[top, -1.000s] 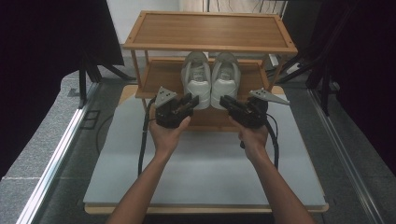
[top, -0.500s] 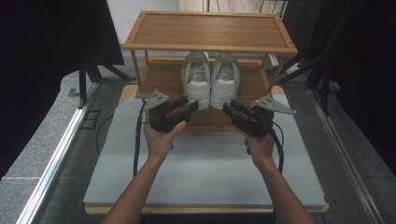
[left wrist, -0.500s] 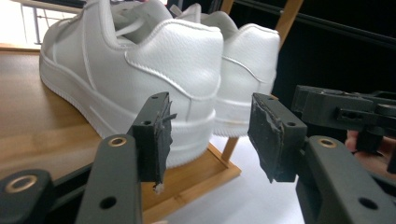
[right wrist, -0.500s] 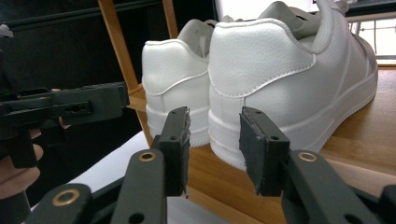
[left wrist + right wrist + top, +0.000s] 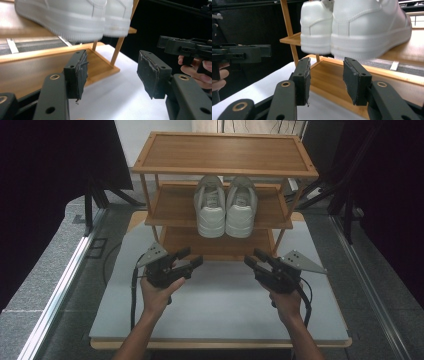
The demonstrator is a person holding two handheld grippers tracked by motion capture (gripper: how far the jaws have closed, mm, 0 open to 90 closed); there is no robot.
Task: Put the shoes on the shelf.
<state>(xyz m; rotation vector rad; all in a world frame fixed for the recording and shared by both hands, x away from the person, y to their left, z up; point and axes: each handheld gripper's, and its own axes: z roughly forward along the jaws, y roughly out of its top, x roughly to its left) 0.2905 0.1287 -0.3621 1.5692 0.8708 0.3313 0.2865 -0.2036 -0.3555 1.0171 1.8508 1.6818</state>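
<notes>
The two white shoes [image 5: 225,206] stand together on the middle shelf [image 5: 172,212], while the left claw [image 5: 187,259] and right claw [image 5: 256,259], jaws just opening, hold nothing, so placing seems done.

We look down on a white table [image 5: 220,315] with a pale wooden edge along its near side, standing on a grey speckled floor [image 5: 45,285]. A bright metal rail [image 5: 60,290] runs along the floor at the table's left, and another [image 5: 370,290] at its right. Black curtains [image 5: 55,165] hang on the left and more dark drapery [image 5: 385,175] closes the right side, with black stand legs [image 5: 95,200] planted before them. Beyond the far end we see a strip of light wall [image 5: 135,140] and some cables [image 5: 245,126] near the top. The light is even and soft, falling from above.
</notes>
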